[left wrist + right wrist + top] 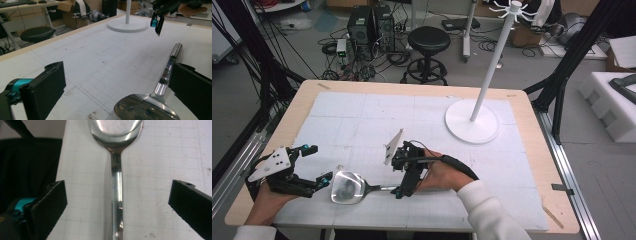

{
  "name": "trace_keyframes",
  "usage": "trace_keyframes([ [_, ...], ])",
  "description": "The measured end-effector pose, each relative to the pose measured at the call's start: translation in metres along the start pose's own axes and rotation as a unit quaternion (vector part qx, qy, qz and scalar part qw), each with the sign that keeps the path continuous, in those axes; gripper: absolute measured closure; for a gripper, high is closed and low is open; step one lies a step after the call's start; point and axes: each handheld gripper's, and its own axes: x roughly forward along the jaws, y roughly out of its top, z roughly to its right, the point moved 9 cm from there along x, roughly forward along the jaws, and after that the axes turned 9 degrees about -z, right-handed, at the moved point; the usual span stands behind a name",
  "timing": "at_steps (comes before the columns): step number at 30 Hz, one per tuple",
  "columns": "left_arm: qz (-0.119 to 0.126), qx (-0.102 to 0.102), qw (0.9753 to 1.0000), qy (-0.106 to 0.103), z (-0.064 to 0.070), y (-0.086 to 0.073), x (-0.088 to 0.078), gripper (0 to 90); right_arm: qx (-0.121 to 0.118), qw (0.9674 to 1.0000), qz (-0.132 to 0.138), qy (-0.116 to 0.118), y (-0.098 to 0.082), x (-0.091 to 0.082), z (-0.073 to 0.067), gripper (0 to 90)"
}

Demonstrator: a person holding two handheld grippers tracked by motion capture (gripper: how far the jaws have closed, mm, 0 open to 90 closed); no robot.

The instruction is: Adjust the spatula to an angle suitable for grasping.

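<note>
The ladle (349, 188) lies on the mat (362, 120) at lower centre-left of the high view, bowl left, handle right. The left gripper (312, 167) sits at its left, the right gripper (404, 172) over its handle end. The stand (472, 121) occupies the upper right.

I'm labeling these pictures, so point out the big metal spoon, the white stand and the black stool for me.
spoon (347, 188), high view, on the middle of its bowl.
stand (472, 121), high view, on its round base, left of the pole.
stool (429, 39), high view, on the middle of its seat.
</note>
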Motion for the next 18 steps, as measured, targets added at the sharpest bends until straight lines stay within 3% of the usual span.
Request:
trace_keyframes([
  [1,-0.001,-0.001,1.0000,-0.001,0.000,0.000,0.001,1.7,-0.001,0.9998,0.013,-0.017,-0.002,-0.005,0.003,0.2],
  [4,-0.003,-0.002,1.0000,-0.004,0.001,0.002,0.001,1.7,0.017,0.9983,0.045,-0.034,-0.011,-0.021,0.007,0.1],
  [6,0.002,0.000,1.0000,-0.010,0.002,0.005,0.001,1.7,0.024,0.9972,0.060,-0.036,-0.019,-0.032,0.007,0.1],
  [11,-0.006,0.010,0.9998,-0.017,0.003,0.016,0.004,1.8,0.046,0.9922,0.088,-0.076,-0.047,-0.058,0.010,0.1],
  [14,-0.015,0.024,0.9994,-0.021,0.004,0.024,0.006,1.7,0.059,0.9875,0.111,-0.096,-0.063,-0.075,0.011,0.1],
  [18,-0.020,0.030,0.9990,-0.028,0.004,0.031,0.008,1.8,0.088,0.9775,0.149,-0.120,-0.085,-0.096,0.013,0.1],
])
